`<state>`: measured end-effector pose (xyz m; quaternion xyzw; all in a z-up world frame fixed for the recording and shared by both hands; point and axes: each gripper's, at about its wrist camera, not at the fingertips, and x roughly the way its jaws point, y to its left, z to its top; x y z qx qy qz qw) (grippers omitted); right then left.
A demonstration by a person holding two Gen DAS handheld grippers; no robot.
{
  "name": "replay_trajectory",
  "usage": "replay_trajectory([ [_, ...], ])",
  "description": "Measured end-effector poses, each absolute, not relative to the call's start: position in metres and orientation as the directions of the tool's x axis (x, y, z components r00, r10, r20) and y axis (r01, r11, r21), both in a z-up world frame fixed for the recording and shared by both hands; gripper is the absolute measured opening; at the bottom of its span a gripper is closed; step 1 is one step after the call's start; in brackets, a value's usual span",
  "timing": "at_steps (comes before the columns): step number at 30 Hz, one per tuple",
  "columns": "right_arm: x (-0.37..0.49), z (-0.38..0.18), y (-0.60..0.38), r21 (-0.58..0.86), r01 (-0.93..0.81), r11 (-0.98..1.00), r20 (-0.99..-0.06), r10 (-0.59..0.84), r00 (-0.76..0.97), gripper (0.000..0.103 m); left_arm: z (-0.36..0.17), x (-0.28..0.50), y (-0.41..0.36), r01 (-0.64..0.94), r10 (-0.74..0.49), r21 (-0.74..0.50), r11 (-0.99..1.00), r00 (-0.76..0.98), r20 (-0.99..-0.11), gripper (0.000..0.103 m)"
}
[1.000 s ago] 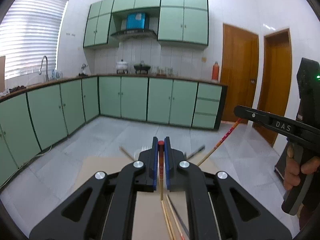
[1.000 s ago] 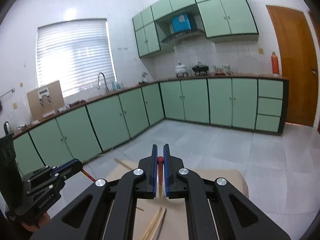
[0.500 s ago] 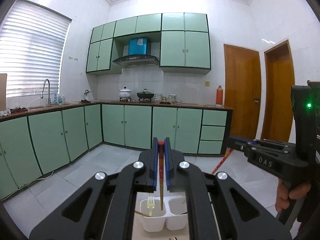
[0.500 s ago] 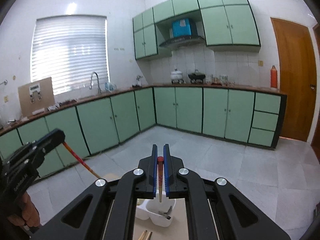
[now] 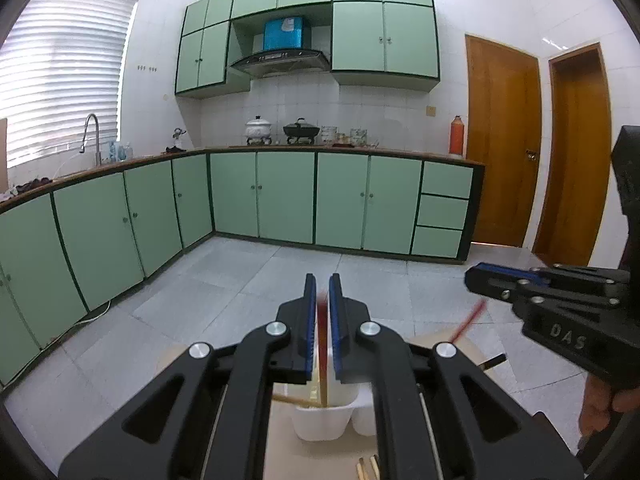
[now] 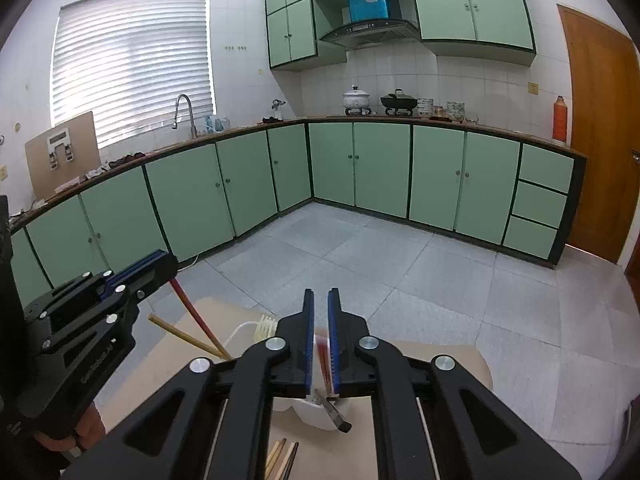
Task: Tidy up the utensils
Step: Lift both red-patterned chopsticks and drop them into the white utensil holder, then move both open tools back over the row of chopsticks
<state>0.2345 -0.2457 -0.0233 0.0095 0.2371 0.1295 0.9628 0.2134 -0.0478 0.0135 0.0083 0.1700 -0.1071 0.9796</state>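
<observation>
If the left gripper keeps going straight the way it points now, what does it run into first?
Nothing close: the left gripper, shut on a red-tipped chopstick, points level over open floor toward the green cabinets. The white holder sits below that line, though depth is hard to judge.

Both wrist views look forward over the white holder (image 5: 320,420) toward green cabinets (image 6: 380,168).

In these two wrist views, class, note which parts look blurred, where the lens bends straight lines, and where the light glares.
Left wrist view: the red-tipped chopstick between the left gripper fingers is smeared by motion, and so is the one under the right gripper. Right wrist view: the countertop bows into a curve, and the window blinds are brightly overexposed.
</observation>
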Motion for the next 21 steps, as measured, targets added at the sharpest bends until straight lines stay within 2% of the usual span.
replay_trajectory([
  [3, 0.228, -0.023, -0.250, 0.086, -0.234, 0.969, -0.438, 0.247, 0.864, 0.017, 0.012, 0.208, -0.042, 0.210, -0.205, -0.023, 0.977, 0.919, -0.336, 0.012],
  [5, 0.221, -0.020, -0.252, 0.081, -0.223, 0.971, -0.420, 0.236, 0.876, 0.023, 0.014, 0.201, -0.040, 0.209, -0.205, -0.021, 0.978, 0.924, -0.323, 0.025],
  [7, 0.211, -0.017, -0.254, 0.067, -0.207, 0.976, -0.392, 0.217, 0.894, 0.037, 0.018, 0.192, -0.037, 0.209, -0.204, -0.017, 0.978, 0.930, -0.304, 0.034],
  [9, 0.197, -0.014, -0.256, 0.060, -0.194, 0.979, -0.363, 0.203, 0.910, 0.043, 0.021, 0.181, -0.035, 0.209, -0.204, -0.015, 0.978, 0.935, -0.289, 0.036],
  [11, 0.182, -0.014, -0.259, 0.064, -0.178, 0.982, -0.337, 0.189, 0.922, 0.049, 0.022, 0.168, -0.032, 0.202, -0.199, -0.017, 0.979, 0.941, -0.273, 0.044],
  [15, 0.151, -0.021, -0.265, 0.074, -0.148, 0.986, -0.295, 0.163, 0.941, 0.068, 0.015, 0.137, -0.026, 0.191, -0.190, -0.022, 0.981, 0.948, -0.254, 0.054],
  [19, 0.119, -0.039, -0.270, 0.075, -0.106, 0.992, -0.280, 0.123, 0.952, 0.087, -0.002, 0.111, -0.022, 0.180, -0.184, -0.037, 0.983, 0.943, -0.276, 0.068],
  [21, 0.106, -0.049, -0.271, 0.076, -0.085, 0.993, -0.284, 0.103, 0.953, 0.094, -0.011, 0.102, -0.019, 0.178, -0.181, -0.037, 0.983, 0.938, -0.295, 0.072],
])
